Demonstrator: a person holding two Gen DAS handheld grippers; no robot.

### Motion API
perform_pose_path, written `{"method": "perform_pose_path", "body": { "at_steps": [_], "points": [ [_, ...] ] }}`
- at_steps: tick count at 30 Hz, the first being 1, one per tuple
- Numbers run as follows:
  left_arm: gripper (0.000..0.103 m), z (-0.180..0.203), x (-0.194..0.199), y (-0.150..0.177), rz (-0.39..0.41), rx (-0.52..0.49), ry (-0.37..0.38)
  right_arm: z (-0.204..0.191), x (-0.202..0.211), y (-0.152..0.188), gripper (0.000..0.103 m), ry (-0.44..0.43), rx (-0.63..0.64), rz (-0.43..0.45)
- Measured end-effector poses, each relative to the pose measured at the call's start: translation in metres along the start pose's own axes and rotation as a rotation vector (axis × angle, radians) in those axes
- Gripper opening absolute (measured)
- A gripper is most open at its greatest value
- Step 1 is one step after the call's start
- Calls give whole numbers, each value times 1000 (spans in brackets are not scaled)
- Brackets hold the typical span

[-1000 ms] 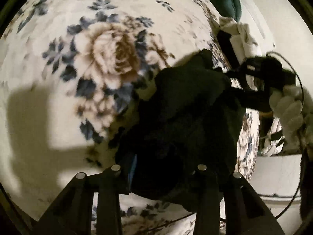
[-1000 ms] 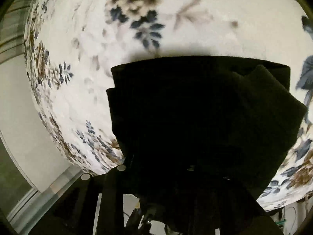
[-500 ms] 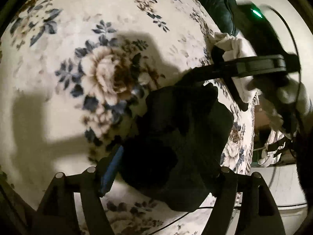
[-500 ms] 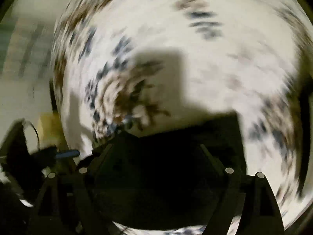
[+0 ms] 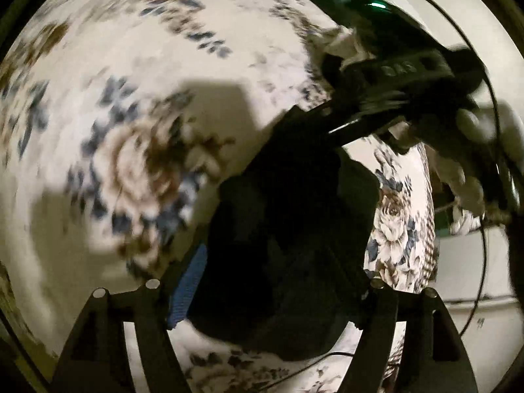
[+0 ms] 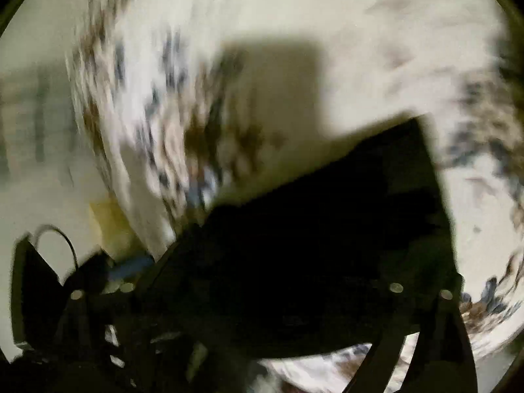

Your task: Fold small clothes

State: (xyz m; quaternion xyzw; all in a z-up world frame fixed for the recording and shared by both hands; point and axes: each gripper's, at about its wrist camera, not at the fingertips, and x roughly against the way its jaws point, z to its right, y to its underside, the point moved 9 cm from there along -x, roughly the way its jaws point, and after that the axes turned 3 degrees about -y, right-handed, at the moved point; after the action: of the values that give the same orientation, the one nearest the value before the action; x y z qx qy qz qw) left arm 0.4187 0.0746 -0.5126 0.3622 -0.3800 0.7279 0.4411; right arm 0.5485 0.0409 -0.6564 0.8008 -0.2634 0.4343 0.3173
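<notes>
Now the left gripper (image 5: 262, 298), seen in its own wrist view, stands with its tongs apart, one finger at seven o'clock and the other at five, and the black garment (image 5: 288, 229) lies between and beyond them as a compact dark bundle on the floral bedspread (image 5: 137, 150), touching neither pad as far as the blur allows. A second ago those same fingers sat close against the cloth; they have just been opening, and the bundle now lies free below them. A blue pad (image 5: 188, 286) shows on the inner face of the left finger.

Toward two o'clock in that view the right gripper (image 5: 347, 127) reaches in from above the far end of the garment, carried by a hand in a white knitted glove (image 5: 468, 170).

In the right wrist view, the right gripper's (image 6: 262, 291) tongs are spread wide, having just been opening too, and the black garment (image 6: 327, 229) fills the space from six toward three o'clock with one straight edge and a crisp corner showing. A second ago it was draped thickly over this gripper; now it rests flat on the bedspread.

Both releases together suggest a fold has just been laid down. Whether another fold is needed I cannot tell from so dark a shape.
</notes>
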Motion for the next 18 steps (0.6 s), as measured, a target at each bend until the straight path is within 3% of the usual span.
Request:
{"method": "perform_pose_path", "body": {
  "at_steps": [1, 3, 5, 7, 9, 12, 15, 18],
  "points": [
    [71, 6, -4, -8, -13, -29, 2, 19, 23, 4, 94, 12, -65, 111],
    [71, 18, -20, -20, -54, -87, 3, 58, 48, 25, 94, 47, -179, 249],
    [71, 31, -43, -23, -136, -133, 11, 96, 57, 57, 94, 72, -305, 339],
    [71, 48, -73, -18, -249, -188, 52, 136, 48, 101, 95, 22, -448, 382],
    [71, 51, -107, -8, -358, -234, 10, 168, 25, 149, 95, -82, -601, 419],
    [69, 49, -125, -10, -363, -291, -33, 192, -21, 198, 95, -247, -777, 433],
    [69, 38, -117, -24, -338, -194, 12, 198, -55, 226, 95, -391, -851, 473],
    [69, 24, -102, -44, -254, -122, 17, 198, -71, 239, 95, -449, -869, 515]
  ]
}}
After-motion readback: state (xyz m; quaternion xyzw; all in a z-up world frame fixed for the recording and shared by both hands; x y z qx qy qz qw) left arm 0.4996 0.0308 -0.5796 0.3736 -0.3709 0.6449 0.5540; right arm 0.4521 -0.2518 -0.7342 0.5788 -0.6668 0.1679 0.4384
